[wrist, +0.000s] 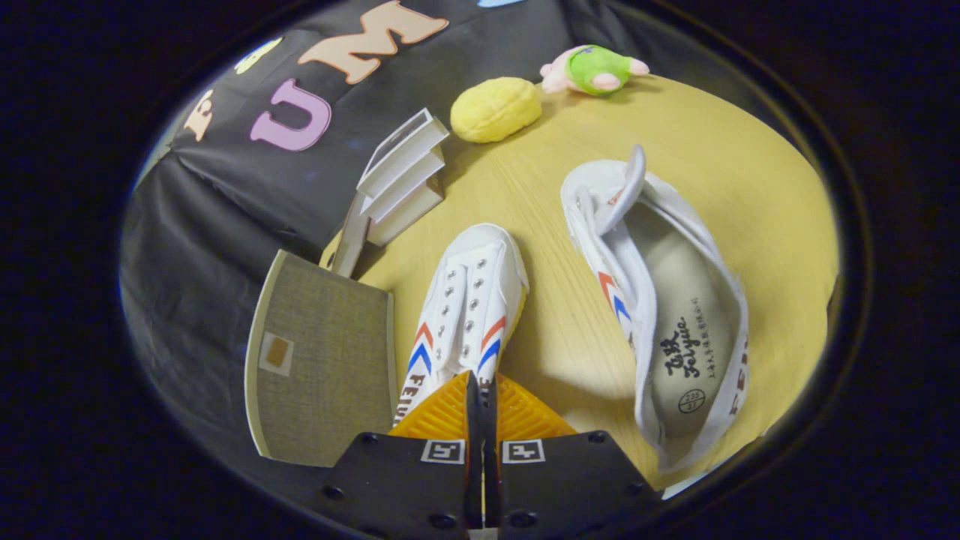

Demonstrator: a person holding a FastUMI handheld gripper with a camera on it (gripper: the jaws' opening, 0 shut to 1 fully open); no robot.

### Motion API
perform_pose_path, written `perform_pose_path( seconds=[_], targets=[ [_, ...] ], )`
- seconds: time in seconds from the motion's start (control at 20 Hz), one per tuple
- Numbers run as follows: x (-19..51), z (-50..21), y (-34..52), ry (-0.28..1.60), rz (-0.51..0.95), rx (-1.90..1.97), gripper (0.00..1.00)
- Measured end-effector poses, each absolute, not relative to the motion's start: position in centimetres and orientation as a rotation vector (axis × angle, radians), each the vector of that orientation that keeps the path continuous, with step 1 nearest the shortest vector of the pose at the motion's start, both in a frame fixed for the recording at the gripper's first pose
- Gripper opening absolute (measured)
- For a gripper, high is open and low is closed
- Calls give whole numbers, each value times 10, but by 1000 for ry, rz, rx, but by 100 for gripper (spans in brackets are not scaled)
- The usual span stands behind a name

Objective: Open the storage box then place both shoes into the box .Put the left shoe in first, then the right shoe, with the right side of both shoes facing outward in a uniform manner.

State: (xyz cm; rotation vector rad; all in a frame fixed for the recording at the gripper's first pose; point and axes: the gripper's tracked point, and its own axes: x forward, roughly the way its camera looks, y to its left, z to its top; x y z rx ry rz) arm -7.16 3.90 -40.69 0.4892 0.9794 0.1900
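gripper view | tongs [480,390] clamping white shoe [469,300] | box [322,360] beside | second shoe [667,300] apart

A pale wooden table [720,172] carries everything here. A white canvas shoe with red and blue chevrons [469,300] stands upright on it, toe pointing away, beside a matching white shoe tipped on its side [667,300], insole showing. A grey fabric storage box [322,360] sits nearby. Farther back lie stacked white books [401,180], a yellow lumpy plush [495,109] and a green-and-pink soft toy [596,69].
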Motion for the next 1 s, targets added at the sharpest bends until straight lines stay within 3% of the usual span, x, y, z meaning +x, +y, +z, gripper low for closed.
perform_pose_path(
  seconds=[0.65,1.0],
  targets=[
    [-39,-259,112,805,359,509,4],
    [-69,-248,209,998,449,424,4]
  ],
)
